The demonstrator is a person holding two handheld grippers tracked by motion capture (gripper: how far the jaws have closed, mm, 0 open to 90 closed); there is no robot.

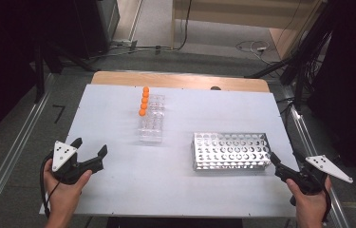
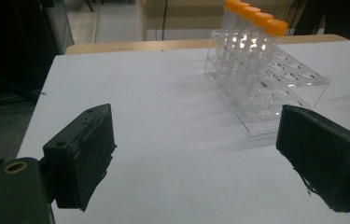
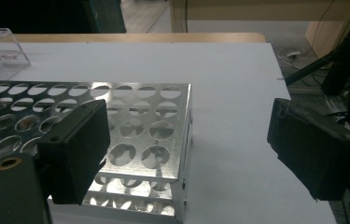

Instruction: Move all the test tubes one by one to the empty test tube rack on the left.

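Observation:
A clear plastic rack [image 1: 151, 124] stands in the middle of the white table [image 1: 118, 190], with several orange-capped tubes [image 1: 144, 101] along its far left side. To its right lies a perforated metal rack [image 1: 231, 151], with no tubes showing in it. My left gripper [image 1: 90, 146] hovers open near the front left, apart from the clear rack [image 2: 275, 86] and its tubes [image 2: 255, 21]. My right gripper [image 1: 285, 160] is open just beyond the metal rack's right end. In the right gripper view its left jaw is over the near corner of the metal rack [image 3: 130, 126]. Neither gripper [image 2: 200, 154] [image 3: 186, 154] holds anything.
The table's wooden far edge [image 1: 180, 80] borders a floor with cables [image 1: 256, 46] and dark stands at both sides. Metal rails [image 1: 9, 161] run along the table's left and right. Bare tabletop lies between the two racks and along the front.

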